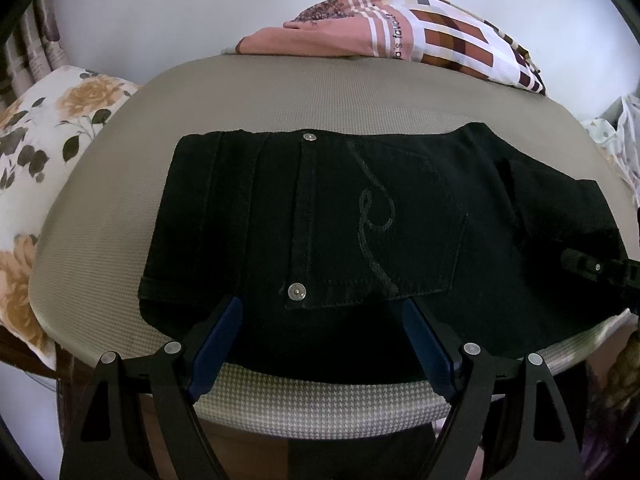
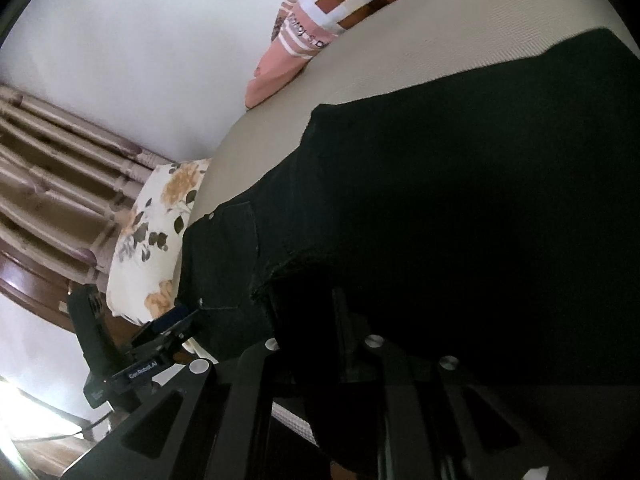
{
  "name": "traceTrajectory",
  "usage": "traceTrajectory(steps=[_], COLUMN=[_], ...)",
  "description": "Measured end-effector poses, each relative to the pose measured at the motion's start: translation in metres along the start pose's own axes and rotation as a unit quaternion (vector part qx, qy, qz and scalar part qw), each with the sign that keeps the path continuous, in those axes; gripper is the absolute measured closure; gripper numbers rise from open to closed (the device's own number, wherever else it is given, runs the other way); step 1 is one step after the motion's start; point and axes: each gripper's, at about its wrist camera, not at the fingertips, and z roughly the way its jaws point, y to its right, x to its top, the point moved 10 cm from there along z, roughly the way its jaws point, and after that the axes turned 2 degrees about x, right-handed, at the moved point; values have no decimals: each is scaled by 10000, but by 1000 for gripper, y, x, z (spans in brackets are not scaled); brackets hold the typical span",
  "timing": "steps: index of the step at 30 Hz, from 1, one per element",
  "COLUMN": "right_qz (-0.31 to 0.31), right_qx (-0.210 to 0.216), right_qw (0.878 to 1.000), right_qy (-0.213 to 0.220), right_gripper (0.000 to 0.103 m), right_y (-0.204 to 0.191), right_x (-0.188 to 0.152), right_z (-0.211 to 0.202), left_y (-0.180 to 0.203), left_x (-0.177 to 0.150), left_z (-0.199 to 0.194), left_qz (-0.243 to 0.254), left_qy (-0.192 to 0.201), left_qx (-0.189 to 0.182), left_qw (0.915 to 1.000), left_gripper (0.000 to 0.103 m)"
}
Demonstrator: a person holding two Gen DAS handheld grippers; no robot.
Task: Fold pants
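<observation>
Mid-frame, heavy, limp black pants (image 1: 360, 216) suit hem holds; left gripper (image 1: 320, 344) gapes, right gripper (image 2: 340, 360) seemingly pinches cloth.

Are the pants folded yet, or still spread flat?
Partly folded: the black pants lie doubled on the cushion, back pocket up, one end draped off the edge.

Both fisheye views bow straight edges into curves and end in a black vignette at the rim, and soft, even daylight leaves the white wall (image 1: 160, 12) pale and flat. The black pants (image 1: 360, 216) swallow most detail in the left wrist view, where only stitching and rivets read. In the right wrist view they sink to near-solid black from 3 to 6 o'clock, a blown-out glare sits at 8 o'clock, and the curtain (image 2: 60, 160) at 9 o'clock is smeared.
</observation>
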Motion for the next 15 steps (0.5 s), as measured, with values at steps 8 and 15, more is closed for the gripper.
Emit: traceTrajectory(steps=[8,15], right_qz=[-147,-422], right_qx=[-33,156], right_qw=[9999,9989], right_qy=[-24,-150], right_gripper=[90,69], right_y=[-3,-14], right_x=[-2,-12], right_z=[9,13], left_y=[2,4], left_x=[-1,-3], left_z=[1,3], left_qz=[23,76], left_qy=[-13,-59], left_qx=[-14,-10], left_qw=[10000,10000], left_gripper=[20,20])
